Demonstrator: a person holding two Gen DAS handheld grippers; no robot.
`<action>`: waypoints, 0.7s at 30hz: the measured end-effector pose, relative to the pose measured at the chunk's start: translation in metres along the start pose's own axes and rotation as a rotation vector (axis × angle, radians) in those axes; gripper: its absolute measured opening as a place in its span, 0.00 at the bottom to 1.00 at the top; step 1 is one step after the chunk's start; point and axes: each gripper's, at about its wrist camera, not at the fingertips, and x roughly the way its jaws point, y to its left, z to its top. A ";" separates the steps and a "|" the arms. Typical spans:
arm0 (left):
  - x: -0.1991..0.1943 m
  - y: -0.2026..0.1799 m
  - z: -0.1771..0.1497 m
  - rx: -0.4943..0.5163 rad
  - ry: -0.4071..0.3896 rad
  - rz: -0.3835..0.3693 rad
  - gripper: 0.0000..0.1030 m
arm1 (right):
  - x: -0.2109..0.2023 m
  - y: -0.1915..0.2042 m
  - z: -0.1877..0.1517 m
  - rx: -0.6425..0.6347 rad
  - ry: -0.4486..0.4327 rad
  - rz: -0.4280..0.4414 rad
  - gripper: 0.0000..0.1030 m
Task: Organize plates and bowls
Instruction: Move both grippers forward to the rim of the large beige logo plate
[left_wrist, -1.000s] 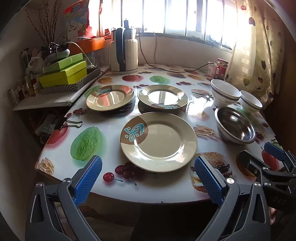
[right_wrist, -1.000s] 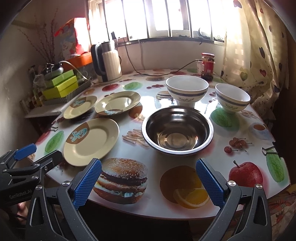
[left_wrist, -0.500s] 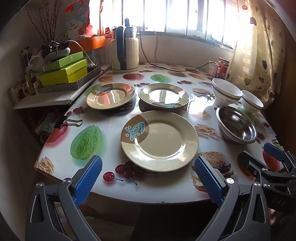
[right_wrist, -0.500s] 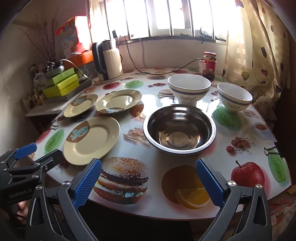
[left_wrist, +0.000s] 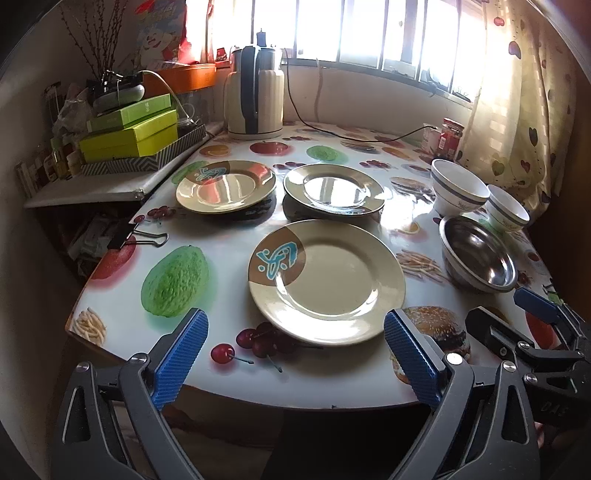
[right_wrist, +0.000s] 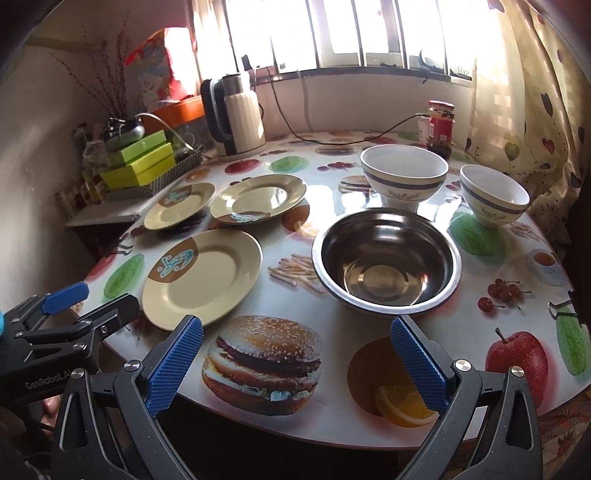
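Where glare falls, far plate (left_wrist: 334, 189) pattern unreadable.

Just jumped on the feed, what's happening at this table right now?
Nothing is held yet. The left gripper hangs open at the table edge facing the nearest plate, and the right gripper hangs open facing the steel bowl. Two smaller plates and two ceramic bowls sit apart, unstacked, on the fruit-print table.

Your two wrist cameras face the window from the table's (left_wrist: 122, 295) near edge.
Both show the large plate (left_wrist: 327, 280) (right_wrist: 201, 277).
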 end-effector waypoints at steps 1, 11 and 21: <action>0.002 0.002 0.001 -0.006 0.007 0.006 0.93 | 0.002 0.001 0.001 -0.003 0.002 0.005 1.00; 0.018 0.027 0.010 -0.047 0.040 0.011 0.75 | 0.024 0.013 0.012 -0.025 0.026 0.092 0.90; 0.049 0.052 0.020 -0.106 0.103 -0.040 0.54 | 0.058 0.026 0.024 -0.067 0.094 0.142 0.68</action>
